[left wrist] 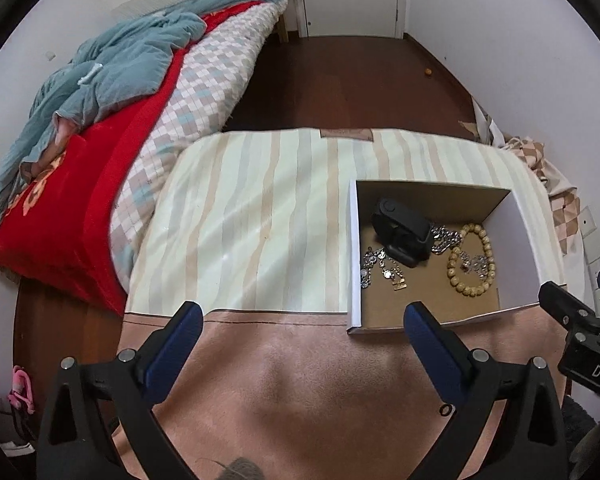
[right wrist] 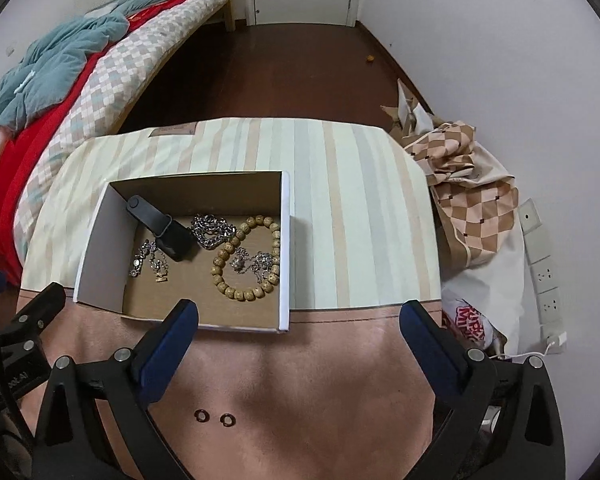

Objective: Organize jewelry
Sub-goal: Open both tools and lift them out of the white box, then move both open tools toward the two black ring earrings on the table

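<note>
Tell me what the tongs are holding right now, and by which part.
Nothing. Both the left tongs and right tongs stand open and empty above the mat.

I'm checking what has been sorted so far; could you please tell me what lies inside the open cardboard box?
Inside the open cardboard box: a black band watch, a silver chain, a tan wooden bead bracelet with a silver pendant necklace across it, and another silvery piece. Anything beneath the watch is hidden.

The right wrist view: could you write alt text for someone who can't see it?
An open cardboard box on a striped cloth holds a wooden bead bracelet, silver chains and a black band. The right gripper hangs above the box's near edge, its blue-padded fingers wide apart and empty. A bed lies at the left.
</note>
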